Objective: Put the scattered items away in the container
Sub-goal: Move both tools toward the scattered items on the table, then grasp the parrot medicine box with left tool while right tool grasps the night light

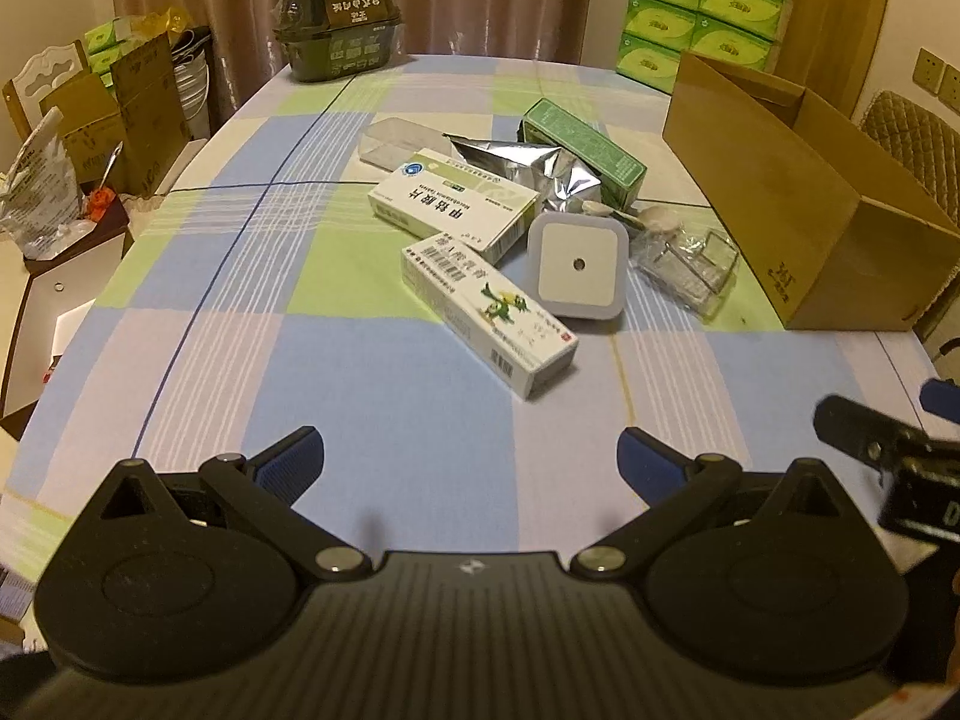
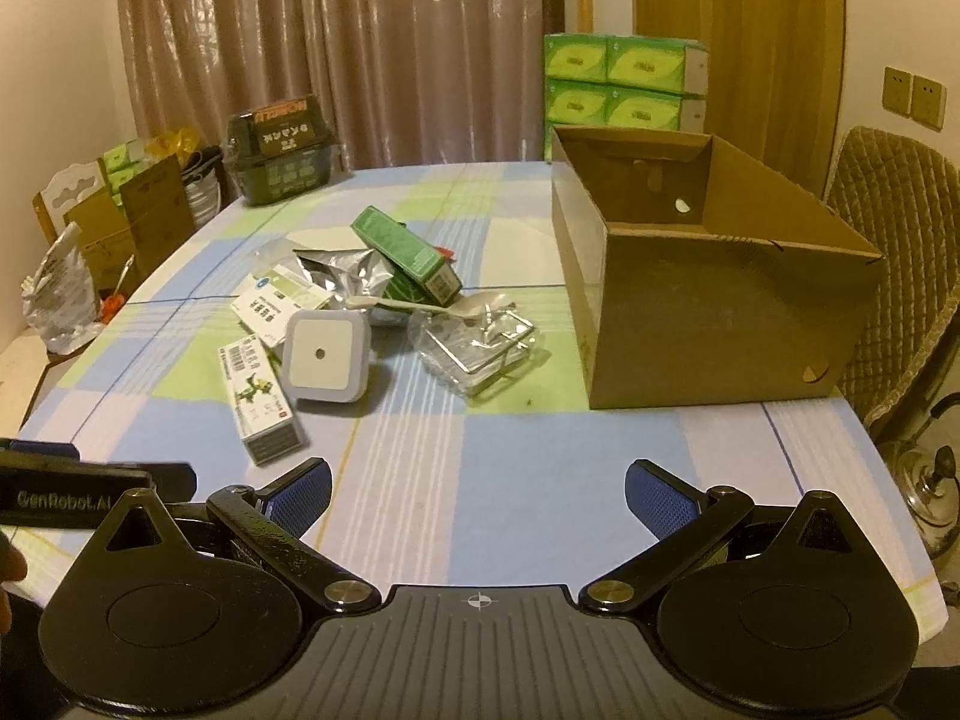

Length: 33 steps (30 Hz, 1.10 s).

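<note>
On checked tablecloth (image 2: 480, 480), cardboard box (image 2: 720, 312), curtains (image 2: 360, 48)

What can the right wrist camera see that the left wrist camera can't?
Only the right wrist view looks down into the open brown cardboard box: nothing shows inside. It also shows a shiny metal kettle by the floor.

Only the left wrist view shows the clear plastic tray plainly, behind the pile.

Both show the checked tablecloth, the square white night light, the dark green carton, the crumpled silver foil pouch, and open grippers: left, right.
</note>
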Tool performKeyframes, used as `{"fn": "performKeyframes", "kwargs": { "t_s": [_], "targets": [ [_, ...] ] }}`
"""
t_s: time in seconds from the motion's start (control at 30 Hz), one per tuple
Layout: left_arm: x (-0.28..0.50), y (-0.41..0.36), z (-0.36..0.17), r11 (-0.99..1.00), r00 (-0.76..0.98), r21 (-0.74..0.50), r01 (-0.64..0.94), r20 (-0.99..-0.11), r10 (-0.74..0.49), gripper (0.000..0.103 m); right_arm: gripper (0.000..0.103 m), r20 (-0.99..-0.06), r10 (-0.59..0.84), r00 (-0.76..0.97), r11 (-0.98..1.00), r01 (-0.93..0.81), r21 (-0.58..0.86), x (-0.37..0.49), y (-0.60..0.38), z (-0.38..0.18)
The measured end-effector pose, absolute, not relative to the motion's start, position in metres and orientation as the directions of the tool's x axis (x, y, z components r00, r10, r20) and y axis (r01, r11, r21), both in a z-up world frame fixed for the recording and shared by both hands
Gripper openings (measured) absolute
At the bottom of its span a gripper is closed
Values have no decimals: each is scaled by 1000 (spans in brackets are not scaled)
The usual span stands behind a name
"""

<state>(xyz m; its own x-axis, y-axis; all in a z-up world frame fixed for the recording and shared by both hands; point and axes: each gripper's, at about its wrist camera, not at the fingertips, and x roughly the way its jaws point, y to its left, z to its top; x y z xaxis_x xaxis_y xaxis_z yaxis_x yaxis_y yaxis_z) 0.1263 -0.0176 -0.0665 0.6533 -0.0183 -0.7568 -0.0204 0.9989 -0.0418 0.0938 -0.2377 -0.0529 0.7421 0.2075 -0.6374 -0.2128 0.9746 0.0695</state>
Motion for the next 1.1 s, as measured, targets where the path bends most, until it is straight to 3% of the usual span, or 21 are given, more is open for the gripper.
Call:
{"fn": "performKeyframes", "kwargs": {
  "t_s": [0.67, 1.1],
  "targets": [
    [222, -37, -117, 999, 663, 6, 48, -748, -27, 102, 101, -661, 217, 719, 962, -271, 22, 138, -227, -87],
    [215, 9, -114, 998, 645, 62, 23, -764, 33, 83, 101, -649, 254, 717, 937, -349, -18, 142, -196, -94]
  ]
}}
